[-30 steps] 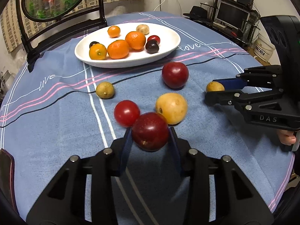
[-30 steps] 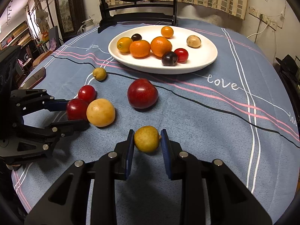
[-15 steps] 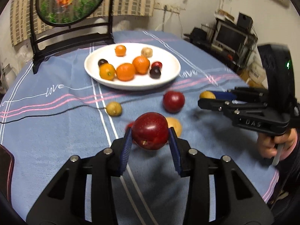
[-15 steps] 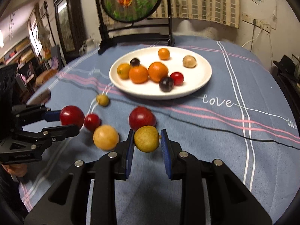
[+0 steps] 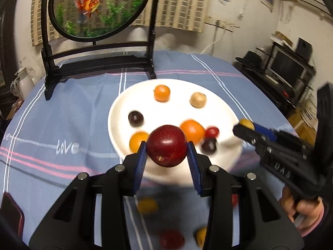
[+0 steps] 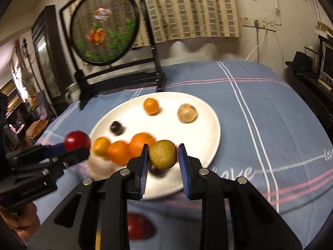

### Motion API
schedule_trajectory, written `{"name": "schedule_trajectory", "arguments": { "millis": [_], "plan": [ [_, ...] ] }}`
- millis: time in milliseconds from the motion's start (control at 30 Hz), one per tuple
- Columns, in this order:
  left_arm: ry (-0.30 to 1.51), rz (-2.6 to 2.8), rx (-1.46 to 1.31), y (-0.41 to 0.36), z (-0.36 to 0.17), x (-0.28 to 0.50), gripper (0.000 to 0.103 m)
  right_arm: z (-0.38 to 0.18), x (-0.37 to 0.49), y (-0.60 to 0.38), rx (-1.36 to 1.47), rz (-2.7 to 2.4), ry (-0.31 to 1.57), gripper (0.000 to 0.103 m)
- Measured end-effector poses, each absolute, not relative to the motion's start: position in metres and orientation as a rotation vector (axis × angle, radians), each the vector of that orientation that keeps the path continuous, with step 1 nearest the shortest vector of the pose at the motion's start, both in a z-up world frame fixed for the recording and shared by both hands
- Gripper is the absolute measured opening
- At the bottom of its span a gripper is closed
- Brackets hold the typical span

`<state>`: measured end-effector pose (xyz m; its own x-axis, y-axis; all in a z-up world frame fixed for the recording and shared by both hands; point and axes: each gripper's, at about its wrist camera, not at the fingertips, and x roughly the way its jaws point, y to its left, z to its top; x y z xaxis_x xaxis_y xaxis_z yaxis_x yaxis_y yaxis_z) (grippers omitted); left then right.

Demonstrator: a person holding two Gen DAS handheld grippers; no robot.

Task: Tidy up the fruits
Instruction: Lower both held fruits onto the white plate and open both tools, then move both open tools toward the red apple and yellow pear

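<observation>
Blue striped cloth (image 5: 62, 112) over a table, "love" printed on it; dim cluttered room behind, checked curtain (image 6: 187, 8) on the far wall. Round goldfish screen (image 5: 97, 6) in a black stand at the table's far edge. White plate (image 5: 116, 112) mid-table, carrying oranges, two dark plums, a small red fruit and a pale brown fruit (image 5: 198, 99).

Left tongs (image 5: 166, 152) clamped on a dark red plum (image 5: 166, 148), blue pads pressed to both its sides, held up over the near rim of the plate. Right tongs (image 6: 163, 156) closed tight on a small yellow-green fruit (image 6: 162, 153), likewise hanging above the plate's near edge, just beside the oranges (image 6: 129, 150).

Each tongs visible from the other's camera, side by side, both loads clear of the plate. Blurred below, down on the cloth: a yellow fruit (image 5: 146, 205) and a red fruit (image 5: 171, 239).
</observation>
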<state>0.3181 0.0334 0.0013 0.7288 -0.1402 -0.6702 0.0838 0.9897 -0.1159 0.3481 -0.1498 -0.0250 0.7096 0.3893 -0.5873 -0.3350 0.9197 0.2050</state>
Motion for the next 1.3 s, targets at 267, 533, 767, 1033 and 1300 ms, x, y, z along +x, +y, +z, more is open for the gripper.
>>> {"name": "schedule_trajectory", "arguments": {
  "millis": [267, 533, 767, 1033, 1300],
  "plan": [
    [0.772, -0.049, -0.087, 0.038, -0.006, 0.370, 0.039, -0.038, 0.386, -0.142, 0.059, 0.399, 0.702, 0.028],
    [0.702, 0.031, -0.022, 0.036, 0.011, 0.352, 0.072, -0.034, 0.386, -0.141, 0.056, 0.426, 0.711, 0.045],
    [0.607, 0.082, 0.069, 0.027, 0.032, 0.298, 0.096, -0.011, 0.348, -0.144, 0.060, 0.462, 0.647, 0.051],
    [0.639, 0.108, 0.030, 0.038, 0.006, 0.255, 0.097, -0.013, 0.294, -0.142, 0.056, 0.513, 0.661, 0.051],
    [0.694, 0.186, -0.038, 0.062, -0.007, 0.248, 0.099, -0.030, 0.285, -0.140, 0.016, 0.529, 0.732, 0.051]
  ]
}}
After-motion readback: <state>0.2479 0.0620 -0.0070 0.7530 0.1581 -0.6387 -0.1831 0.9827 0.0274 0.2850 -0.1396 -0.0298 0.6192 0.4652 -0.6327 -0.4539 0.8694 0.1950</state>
